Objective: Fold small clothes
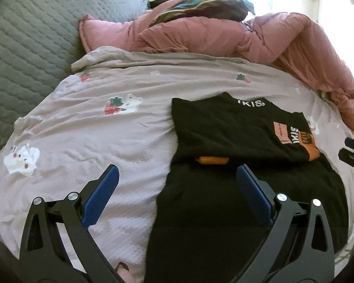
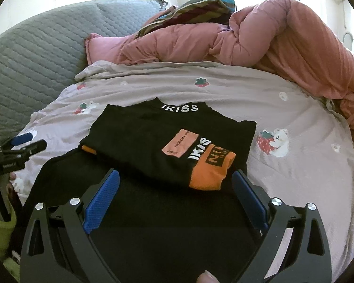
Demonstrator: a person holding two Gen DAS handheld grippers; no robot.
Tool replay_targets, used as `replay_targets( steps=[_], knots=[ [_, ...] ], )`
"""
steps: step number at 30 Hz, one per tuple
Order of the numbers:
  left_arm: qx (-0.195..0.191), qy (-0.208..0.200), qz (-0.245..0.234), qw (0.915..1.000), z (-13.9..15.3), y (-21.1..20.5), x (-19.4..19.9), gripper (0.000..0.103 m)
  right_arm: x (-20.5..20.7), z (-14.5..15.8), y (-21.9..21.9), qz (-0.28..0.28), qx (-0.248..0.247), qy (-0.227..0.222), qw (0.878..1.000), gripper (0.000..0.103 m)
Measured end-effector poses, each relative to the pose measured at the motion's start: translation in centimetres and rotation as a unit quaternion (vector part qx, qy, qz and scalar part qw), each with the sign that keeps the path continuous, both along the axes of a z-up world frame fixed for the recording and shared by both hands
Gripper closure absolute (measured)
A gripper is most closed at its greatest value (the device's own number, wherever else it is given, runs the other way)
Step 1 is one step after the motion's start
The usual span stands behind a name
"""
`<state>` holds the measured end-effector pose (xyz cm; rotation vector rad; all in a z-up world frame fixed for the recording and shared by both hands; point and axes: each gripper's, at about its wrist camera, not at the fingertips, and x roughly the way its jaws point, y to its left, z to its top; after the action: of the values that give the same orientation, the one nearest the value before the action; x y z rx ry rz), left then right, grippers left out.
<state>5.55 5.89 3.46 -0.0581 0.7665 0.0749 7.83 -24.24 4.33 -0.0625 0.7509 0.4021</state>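
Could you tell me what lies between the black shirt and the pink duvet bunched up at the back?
Only a bare stretch of the strawberry-print sheet separates the black shirt from the pink duvet; the right wrist view shows it best.

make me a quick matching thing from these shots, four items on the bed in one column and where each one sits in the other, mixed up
Items:
1. black shirt
2. pink duvet
3. grey quilt
4. orange cuff

Places:
A. far side of the bed, bunched up
B. left side of the bed, beside the printed sheet
C. on the printed sheet, part folded
D. lying on the shirt, near the right hand-held gripper

Pairs: 1-C, 2-A, 3-B, 4-D
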Motion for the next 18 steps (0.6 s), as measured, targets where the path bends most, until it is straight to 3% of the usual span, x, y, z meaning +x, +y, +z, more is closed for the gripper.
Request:
replay_targets(
  steps=[18],
  knots=[
    [0.007,0.018,0.007,0.9998,-1.5,1.3,-3.6,0.010,-2.7,-1.0,-1.6,0.000,-0.008,0.011,1.000,0.008]
  ],
)
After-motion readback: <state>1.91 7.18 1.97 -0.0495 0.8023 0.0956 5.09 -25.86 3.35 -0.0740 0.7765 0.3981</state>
